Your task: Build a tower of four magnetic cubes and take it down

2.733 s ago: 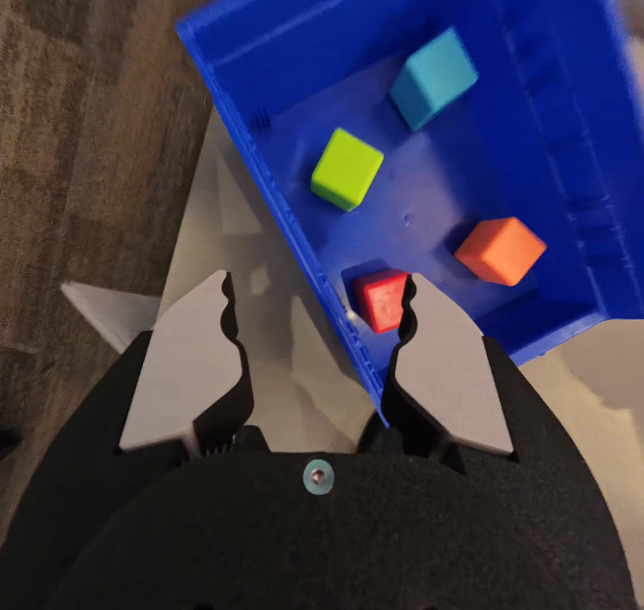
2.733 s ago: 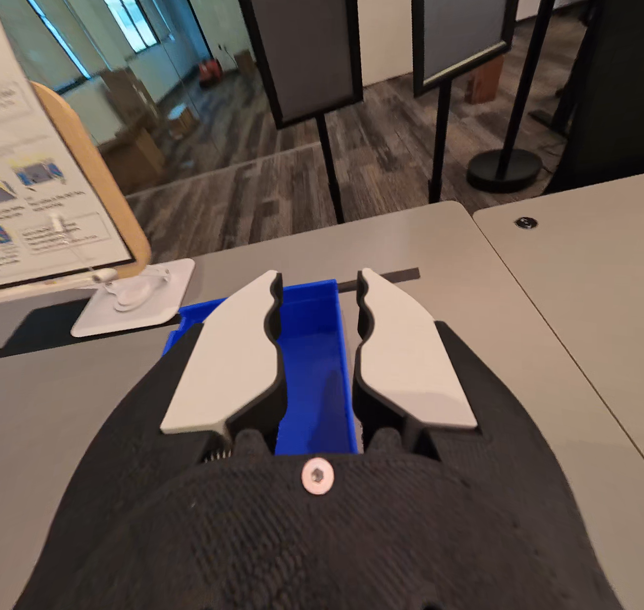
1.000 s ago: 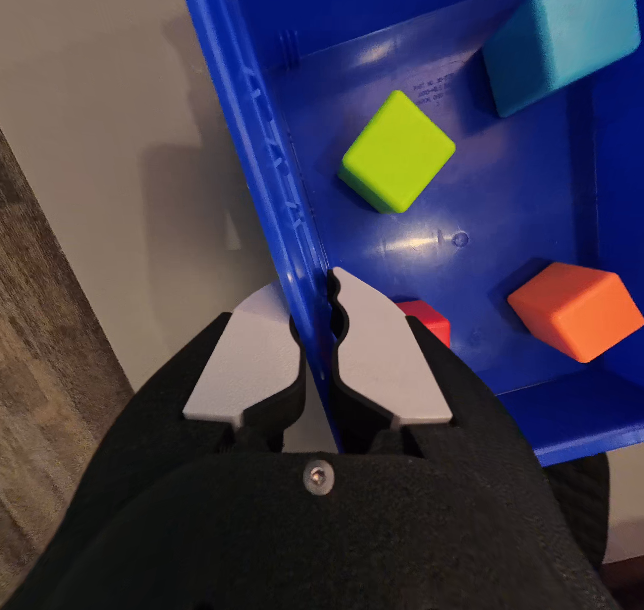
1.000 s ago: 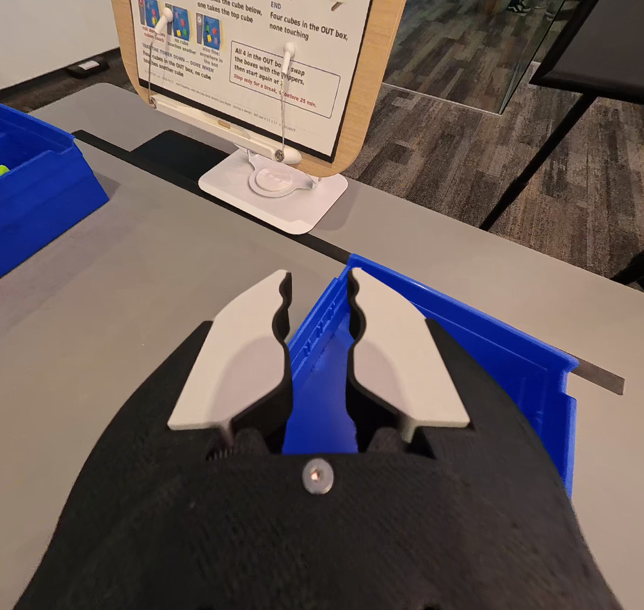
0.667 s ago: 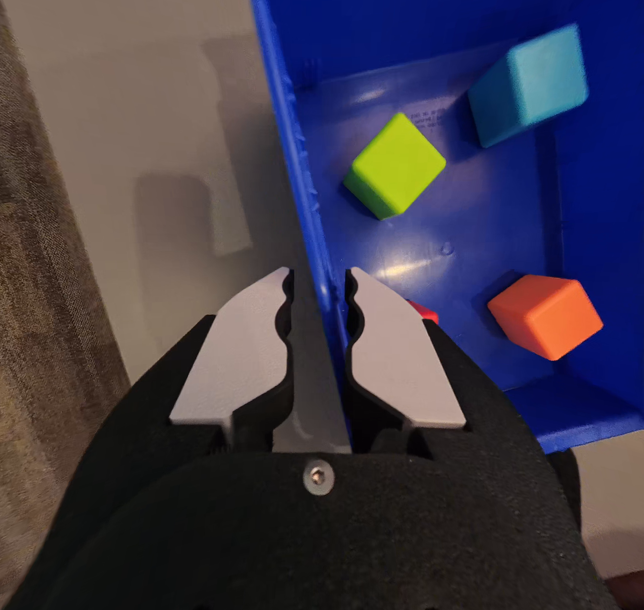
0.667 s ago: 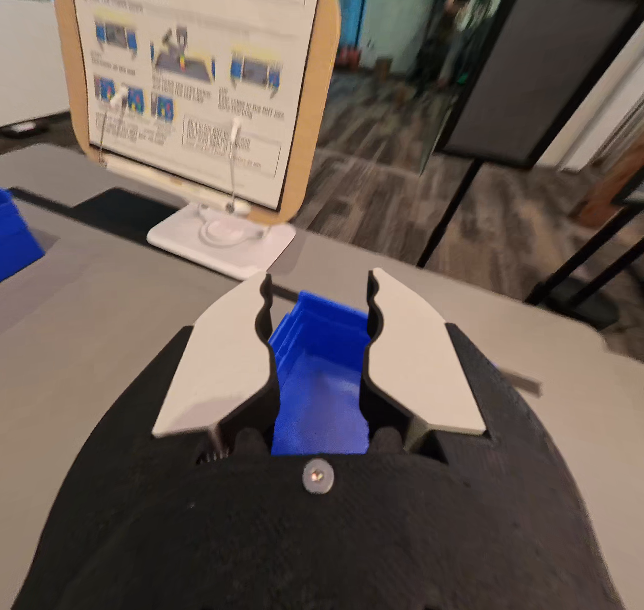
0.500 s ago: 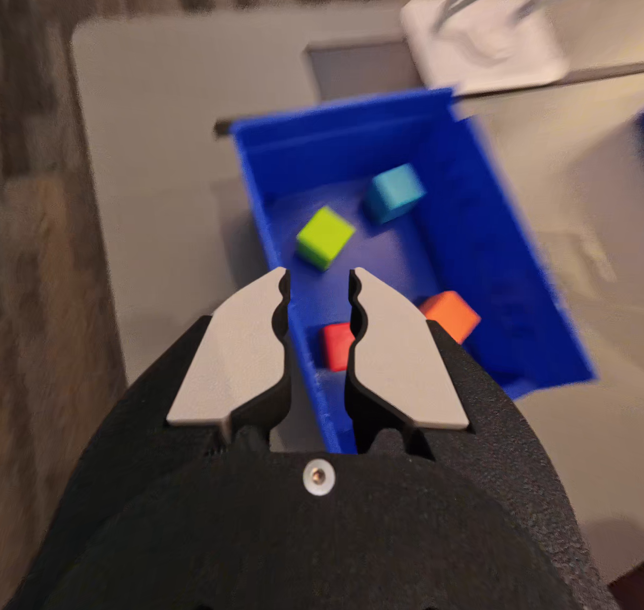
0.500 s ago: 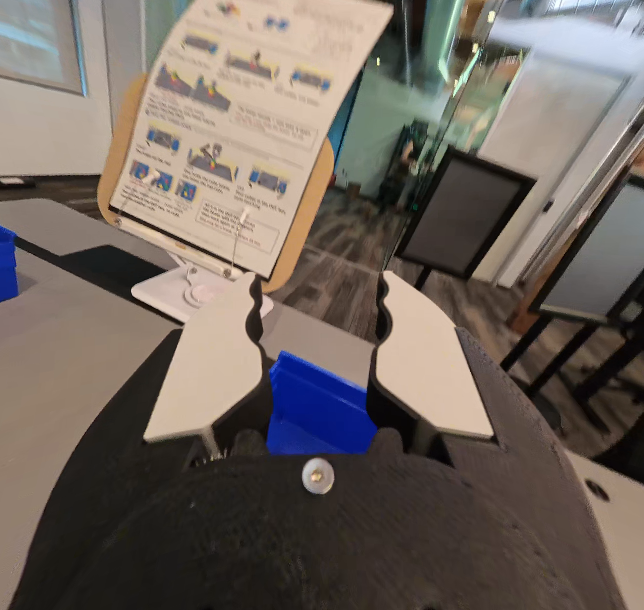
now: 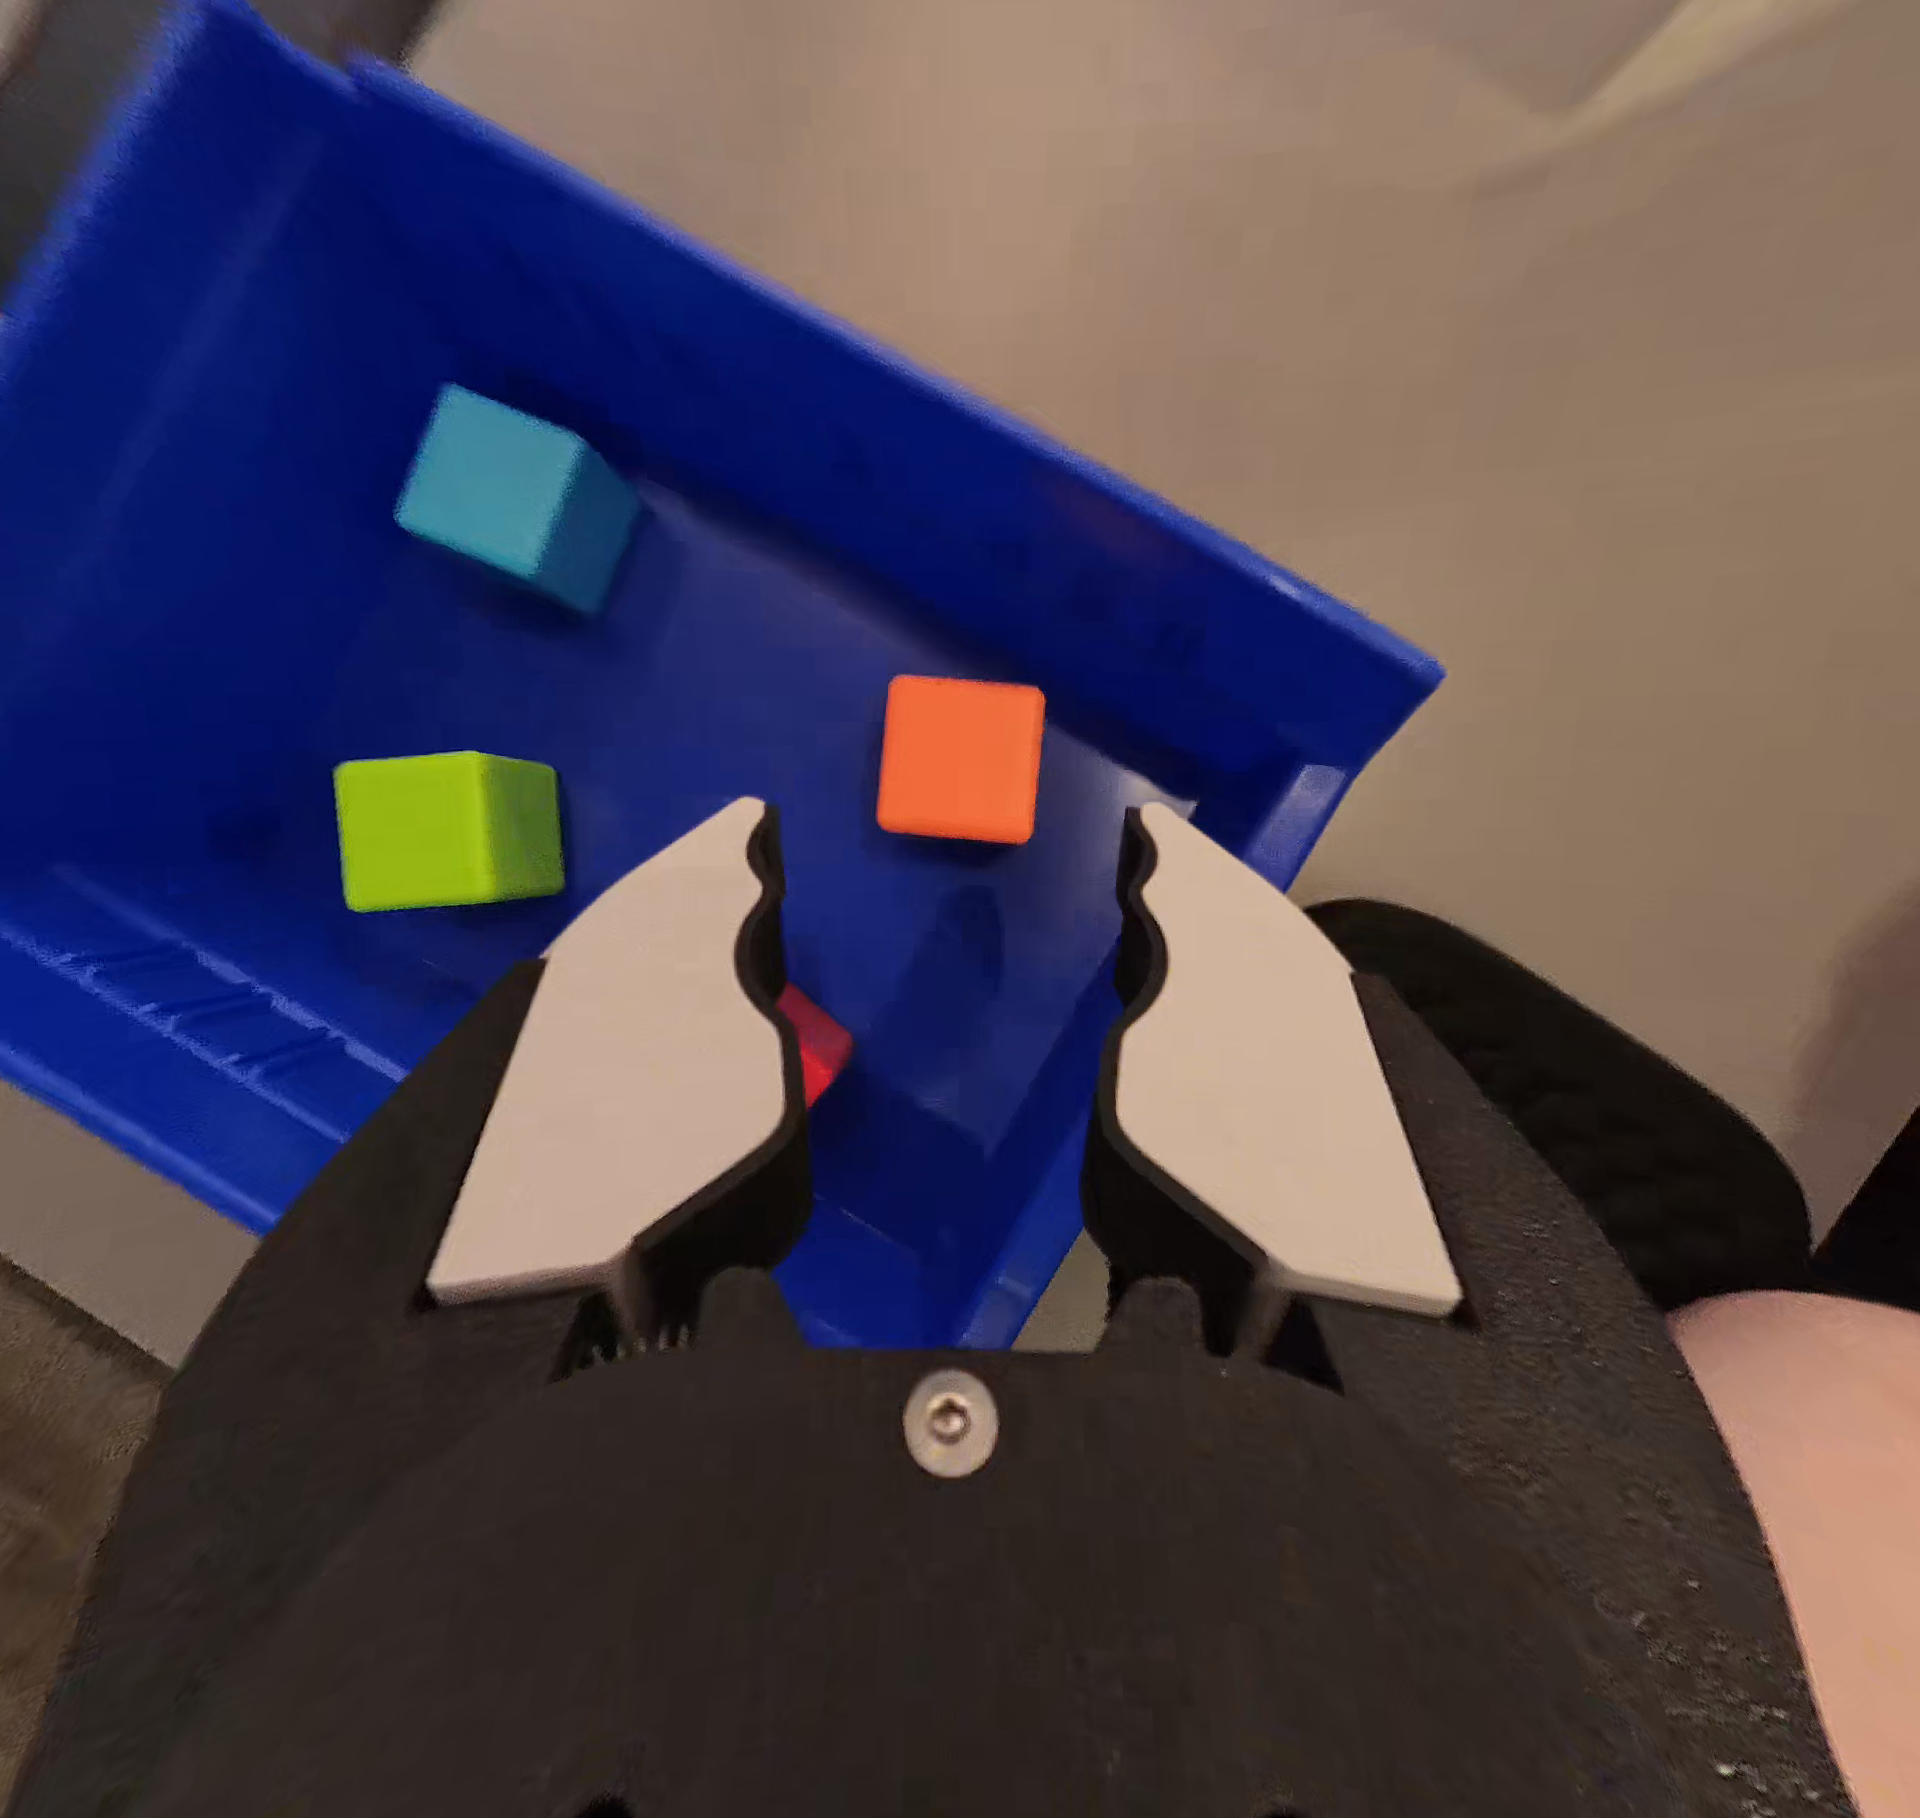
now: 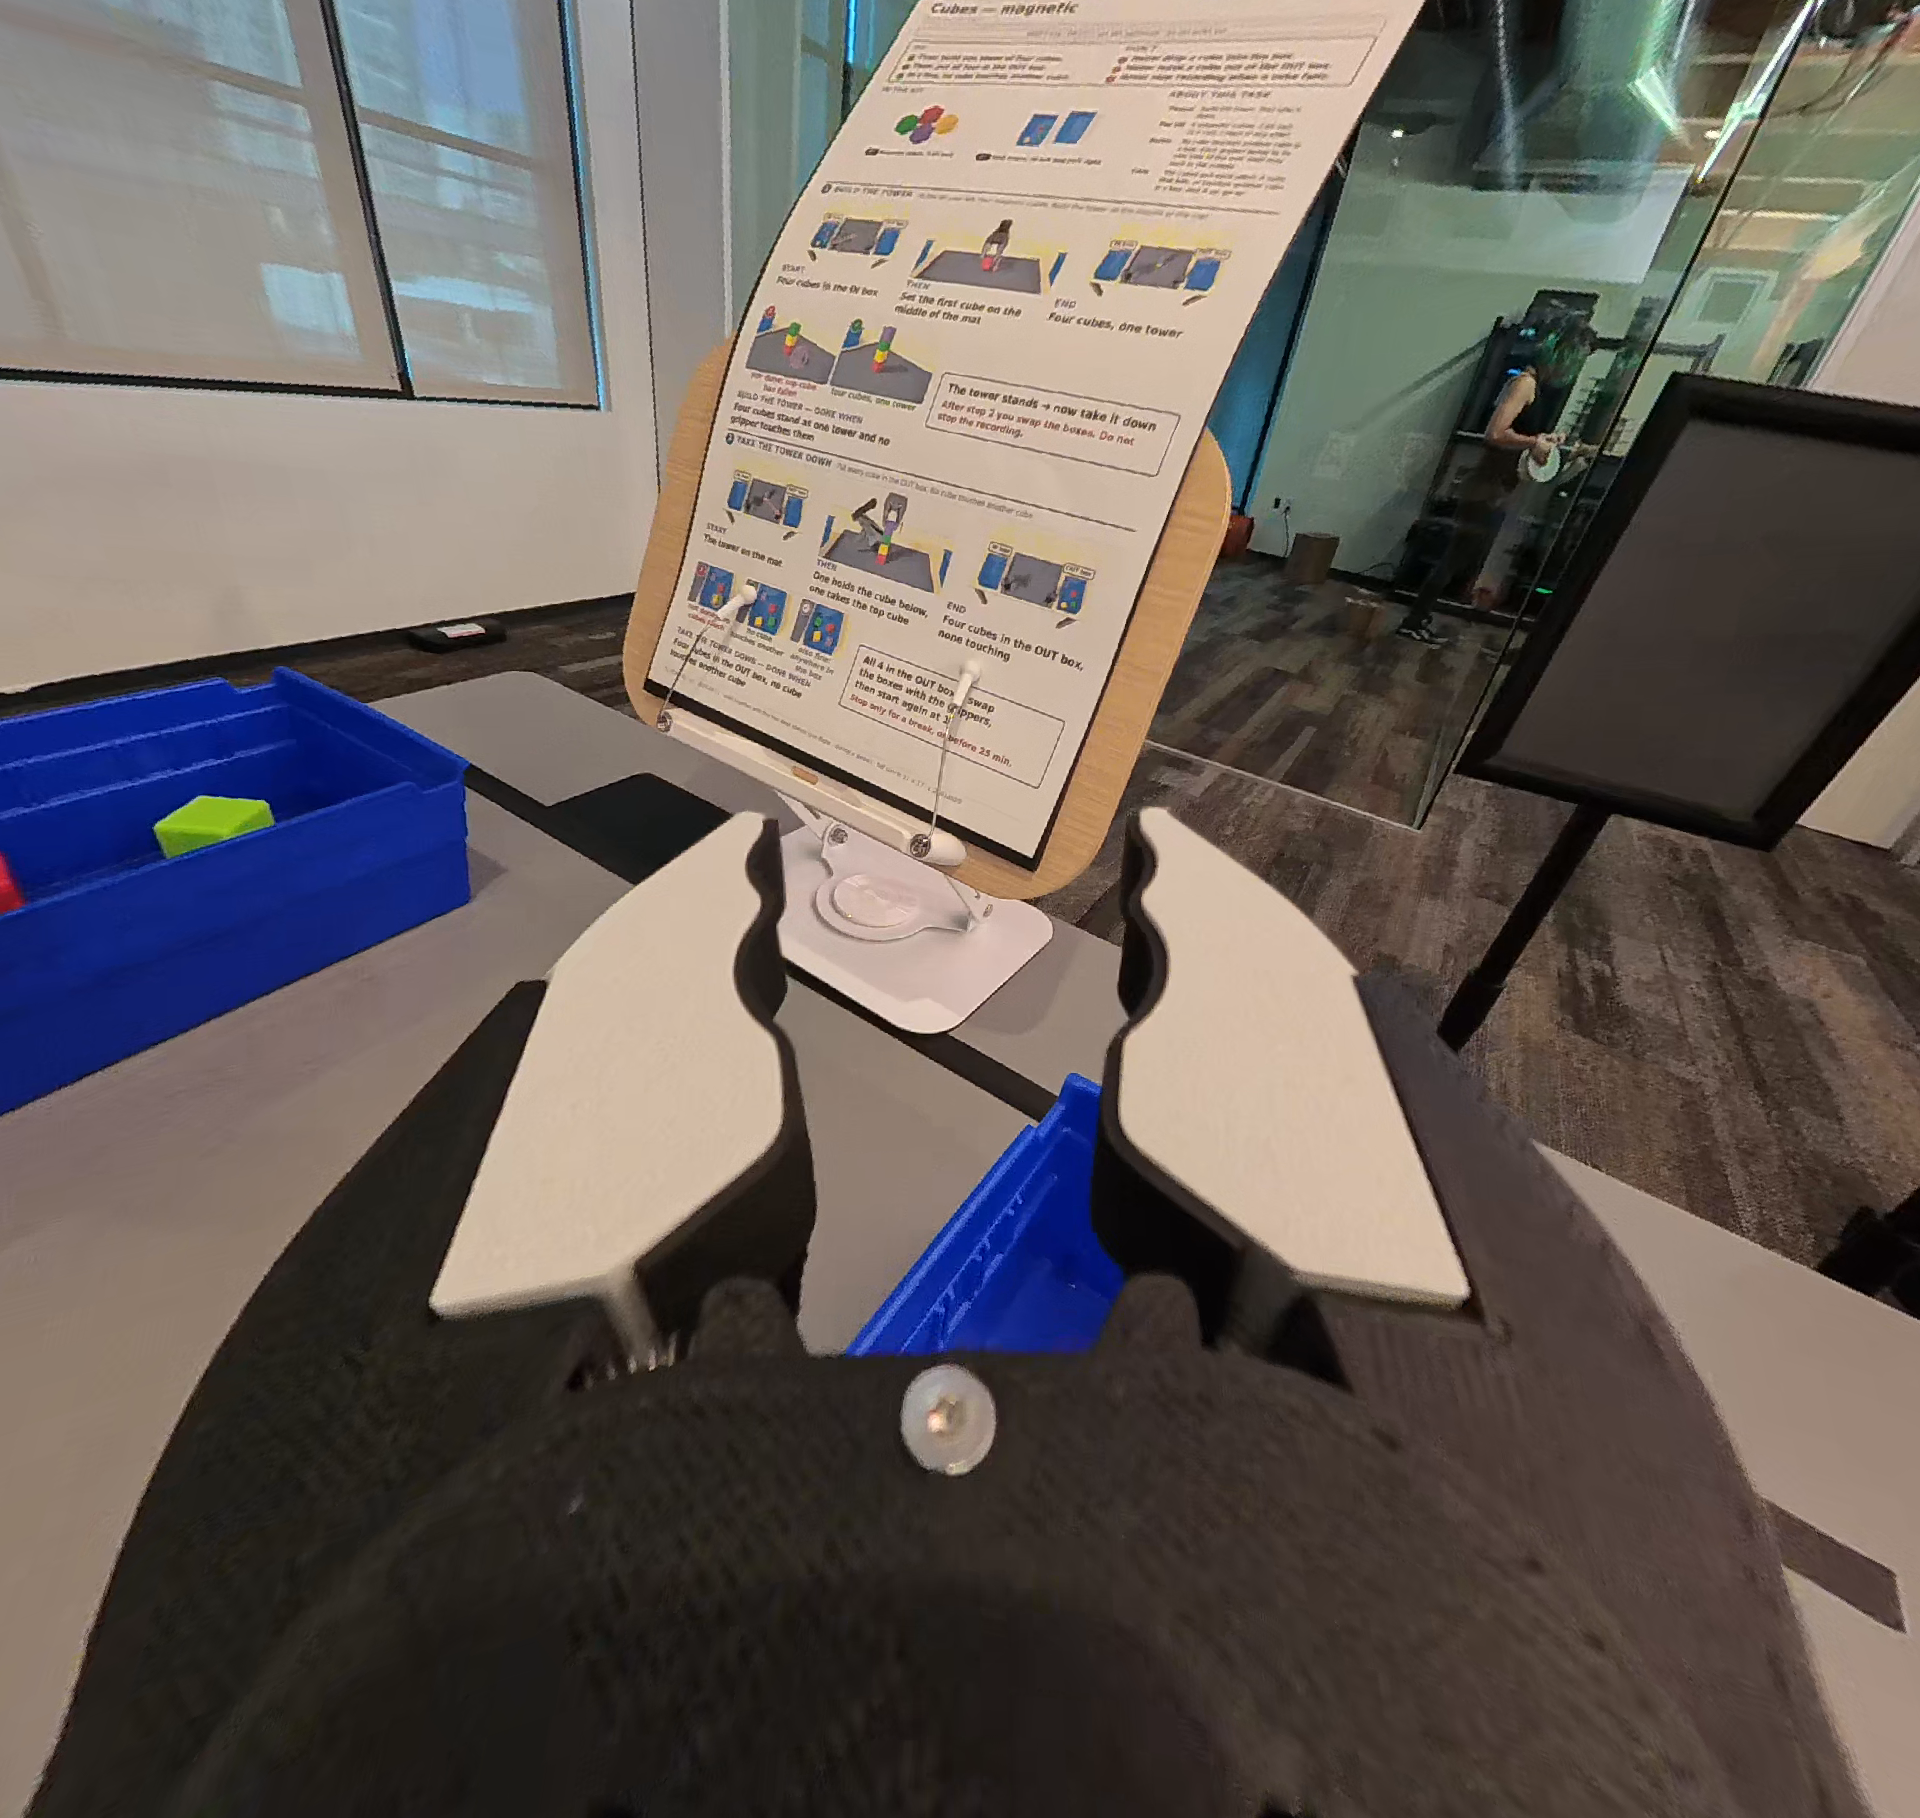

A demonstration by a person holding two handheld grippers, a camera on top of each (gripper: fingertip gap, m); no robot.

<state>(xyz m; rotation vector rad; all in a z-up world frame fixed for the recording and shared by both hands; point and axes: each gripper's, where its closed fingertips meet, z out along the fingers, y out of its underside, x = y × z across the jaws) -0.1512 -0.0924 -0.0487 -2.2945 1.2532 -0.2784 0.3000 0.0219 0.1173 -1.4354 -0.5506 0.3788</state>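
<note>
- Left gripper (image 9: 945,833): fingers spread apart, empty, held over the blue bin (image 9: 727,334)
- Inside it, apart: orange cube (image 9: 958,758), red cube (image 9: 816,1046), green cube (image 9: 447,830), teal cube (image 9: 514,495)
- Right gripper (image 10: 945,843): fingers apart, empty, above a second bin (image 10: 997,1259) on the worktop (image 10: 208,1197)
- Tower judged unstarted; a first cube must be clamped

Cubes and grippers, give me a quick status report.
Left gripper open above the blue bin, holding nothing. Right gripper open, empty. Four cubes loose in the bin, unstacked; red cube partly hidden by a finger.
</note>
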